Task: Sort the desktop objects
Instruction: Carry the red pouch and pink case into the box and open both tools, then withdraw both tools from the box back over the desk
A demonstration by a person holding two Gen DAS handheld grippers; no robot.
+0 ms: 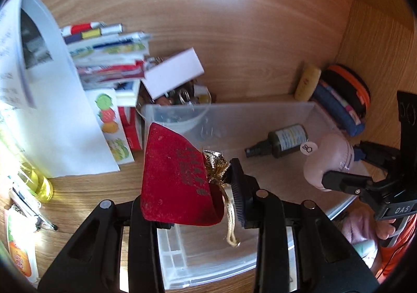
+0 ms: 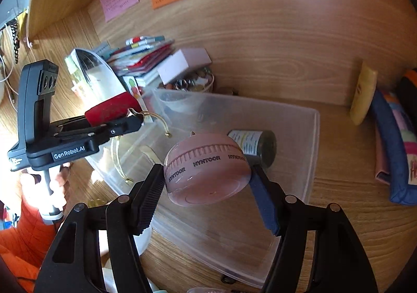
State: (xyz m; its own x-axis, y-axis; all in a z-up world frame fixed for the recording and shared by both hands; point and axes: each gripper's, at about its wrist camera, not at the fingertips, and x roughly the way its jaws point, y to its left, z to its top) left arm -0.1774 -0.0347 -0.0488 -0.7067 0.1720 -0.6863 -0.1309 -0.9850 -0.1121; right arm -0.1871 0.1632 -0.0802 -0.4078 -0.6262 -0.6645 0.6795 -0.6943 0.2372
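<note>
My left gripper (image 1: 194, 196) is shut on a red velvet pouch (image 1: 174, 175) with a gold drawstring (image 1: 230, 225), held over the near left corner of a clear plastic bin (image 1: 234, 116). The right wrist view shows the same pouch (image 2: 112, 108) in the left gripper (image 2: 130, 117), its cord hanging down. My right gripper (image 2: 206, 185) is shut on a round pink case (image 2: 208, 170) printed HYNTOOR, held above the bin (image 2: 312, 136). A dark bottle (image 2: 258, 144) lies on its side on the bin floor, just behind the pink case. From the left wrist, the pink case (image 1: 328, 160) hangs near that bottle (image 1: 284, 140).
A pile of booklets (image 1: 109, 53), a white box (image 1: 174, 74) and a bowl of small items (image 2: 192, 84) crowd the bin's far left. White paper (image 1: 44, 100) and a yellow bottle (image 1: 39, 181) stand left. A yellow tube (image 2: 362, 95) and a blue pouch (image 2: 391, 142) lean right, against the wooden wall.
</note>
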